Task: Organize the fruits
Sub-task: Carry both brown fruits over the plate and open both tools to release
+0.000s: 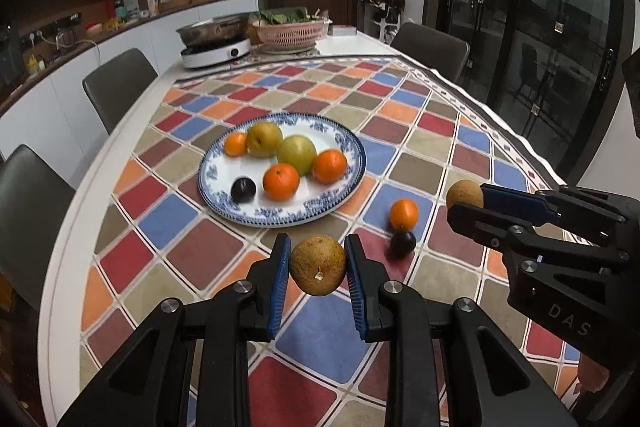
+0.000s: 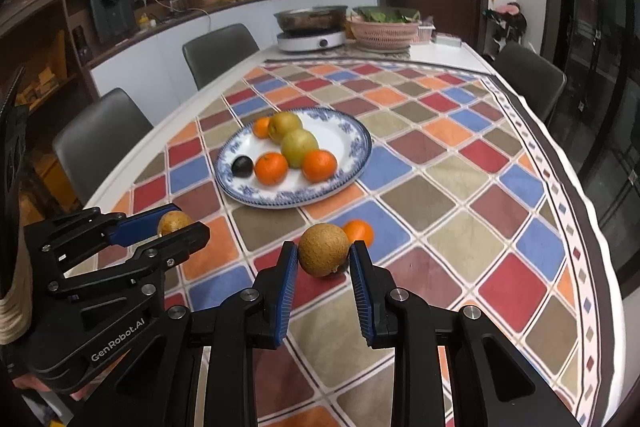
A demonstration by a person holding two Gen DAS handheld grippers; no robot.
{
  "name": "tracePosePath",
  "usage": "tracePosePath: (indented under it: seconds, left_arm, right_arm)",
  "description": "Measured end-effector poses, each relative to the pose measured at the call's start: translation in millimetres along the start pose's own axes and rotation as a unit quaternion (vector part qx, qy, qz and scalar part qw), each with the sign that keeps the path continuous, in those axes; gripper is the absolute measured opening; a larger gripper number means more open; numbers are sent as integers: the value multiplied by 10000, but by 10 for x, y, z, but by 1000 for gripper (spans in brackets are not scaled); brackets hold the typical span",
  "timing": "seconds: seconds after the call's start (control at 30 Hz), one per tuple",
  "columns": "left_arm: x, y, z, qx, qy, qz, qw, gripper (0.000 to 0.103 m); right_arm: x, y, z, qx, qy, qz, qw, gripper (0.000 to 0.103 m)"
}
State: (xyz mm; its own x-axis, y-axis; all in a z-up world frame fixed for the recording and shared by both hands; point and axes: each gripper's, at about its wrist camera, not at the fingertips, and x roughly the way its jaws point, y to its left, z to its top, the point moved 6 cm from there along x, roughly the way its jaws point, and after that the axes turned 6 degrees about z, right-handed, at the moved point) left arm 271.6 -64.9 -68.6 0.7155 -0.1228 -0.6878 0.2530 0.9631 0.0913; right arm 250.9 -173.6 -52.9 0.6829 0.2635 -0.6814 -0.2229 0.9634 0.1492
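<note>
Above the checkered tablecloth (image 1: 328,343), left claw (image 1: 318,265) and right claw (image 2: 323,255) each pinch a brown fruit; likely bound for the plate (image 1: 224,199); orange (image 1: 404,214) and plum (image 1: 402,243) remain loose.

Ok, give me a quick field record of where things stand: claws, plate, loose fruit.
left claw: shut on a brown pear, lifted off the cloth
right claw: shut on a second brown pear
plate: three oranges, two green-yellow pears, one dark plum
loose on tablecloth: one orange, one dark plum, beside each other
</note>
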Motion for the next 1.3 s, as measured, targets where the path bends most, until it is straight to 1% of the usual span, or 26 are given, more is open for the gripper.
tracePosePath:
  seconds: [0.4, 0.73, 1.0, 1.3]
  left_arm:
    - [-207, 85, 295, 126, -352, 110, 9992, 28]
    - [-134, 240, 553, 135, -508, 230, 9984, 28]
    - [108, 371, 694, 115, -485, 298, 9983, 28]
    - [575, 507, 852, 13, -297, 224, 9993, 28]
  right_arm:
    - [-121, 50, 339, -199, -258, 66, 9994, 28]
    - [-58, 126, 687, -398, -441, 109, 9982, 28]
    - [239, 96, 863, -485, -341, 55, 9982, 28]
    - [723, -34, 1076, -456, -78, 53, 9989, 28]
